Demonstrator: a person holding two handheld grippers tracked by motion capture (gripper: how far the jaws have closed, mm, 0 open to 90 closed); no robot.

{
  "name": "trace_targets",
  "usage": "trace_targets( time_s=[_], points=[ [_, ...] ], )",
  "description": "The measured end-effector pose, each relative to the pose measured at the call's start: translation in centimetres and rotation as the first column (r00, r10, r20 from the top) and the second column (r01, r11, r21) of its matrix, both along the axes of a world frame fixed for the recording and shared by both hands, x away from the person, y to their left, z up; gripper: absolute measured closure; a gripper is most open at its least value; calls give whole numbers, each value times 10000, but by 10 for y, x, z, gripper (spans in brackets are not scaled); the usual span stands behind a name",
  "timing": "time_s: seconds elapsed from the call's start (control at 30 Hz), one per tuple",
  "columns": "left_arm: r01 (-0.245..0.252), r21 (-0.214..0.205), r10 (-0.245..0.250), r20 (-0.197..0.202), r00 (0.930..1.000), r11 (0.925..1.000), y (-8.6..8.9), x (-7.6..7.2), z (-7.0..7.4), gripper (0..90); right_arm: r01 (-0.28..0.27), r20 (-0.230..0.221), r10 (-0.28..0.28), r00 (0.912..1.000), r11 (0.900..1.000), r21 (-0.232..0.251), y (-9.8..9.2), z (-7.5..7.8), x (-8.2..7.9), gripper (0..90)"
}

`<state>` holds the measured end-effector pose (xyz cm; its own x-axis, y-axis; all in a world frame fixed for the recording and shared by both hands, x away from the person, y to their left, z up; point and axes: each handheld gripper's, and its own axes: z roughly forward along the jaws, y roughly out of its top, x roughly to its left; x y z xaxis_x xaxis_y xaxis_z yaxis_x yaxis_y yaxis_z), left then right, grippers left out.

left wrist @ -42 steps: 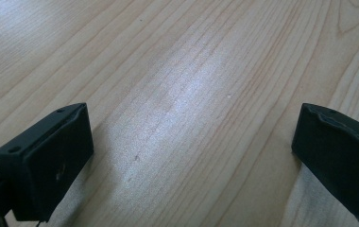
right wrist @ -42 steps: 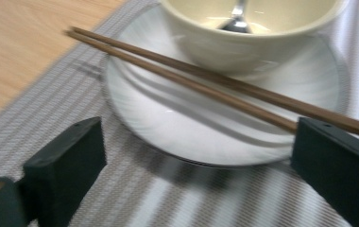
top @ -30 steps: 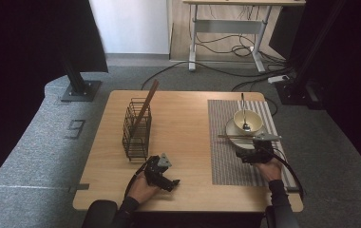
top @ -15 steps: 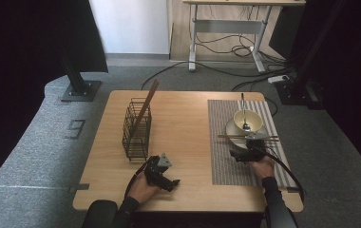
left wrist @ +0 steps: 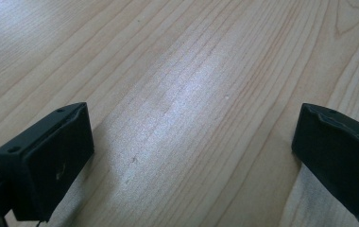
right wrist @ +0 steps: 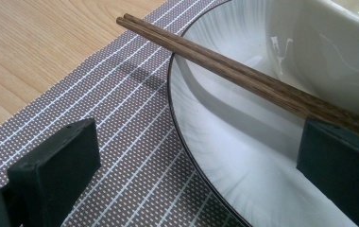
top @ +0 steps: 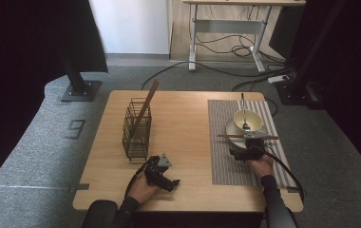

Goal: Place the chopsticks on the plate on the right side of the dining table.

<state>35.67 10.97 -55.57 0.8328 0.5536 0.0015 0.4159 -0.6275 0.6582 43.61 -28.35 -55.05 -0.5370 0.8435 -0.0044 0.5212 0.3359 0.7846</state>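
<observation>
open table centre, rack (left side)

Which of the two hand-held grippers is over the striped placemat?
The right hand-held gripper, near the plate with chopsticks across it. The left hand-held gripper sits over bare wooden table.

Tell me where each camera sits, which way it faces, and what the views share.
High view: above the person's side, looking forward and down on the table; both forearms enter from the bottom, left gripper, right gripper.
Left gripper view: rides the left gripper, looks along its spread fingers at bare wood.
Right gripper view: rides the right gripper, faces the plate, with chopsticks lying across it, over the placemat.
Shared: the high and right gripper views both show the chopsticks, plate and placemat.
</observation>
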Motion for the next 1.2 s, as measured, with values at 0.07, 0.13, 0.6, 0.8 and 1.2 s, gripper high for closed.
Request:
trace_targets(
  time_s=[0.07,0.13,0.6,0.8,1.2],
  points=[
    [-21,-26,21,0,10000,10000,0,0,0,0,5,-8,-6,10000,10000,-24,0,0,0,0],
    [-21,-25,21,2,10000,10000,0,0,0,0,12,-8,-12,10000,10000,-16,0,0,0,0],
    [-18,-25,18,2,10000,10000,0,0,0,0,1201,527,-1165,9918,9901,-724,-25,19,-12,0],
    [-20,-26,20,3,10000,10000,0,0,0,0,2569,911,-2499,9640,9635,-754,-59,24,-16,0],
    [-21,-26,21,3,10000,10000,0,0,0,0,2391,576,-2412,9688,9701,406,-68,23,-20,0]
  ],
)
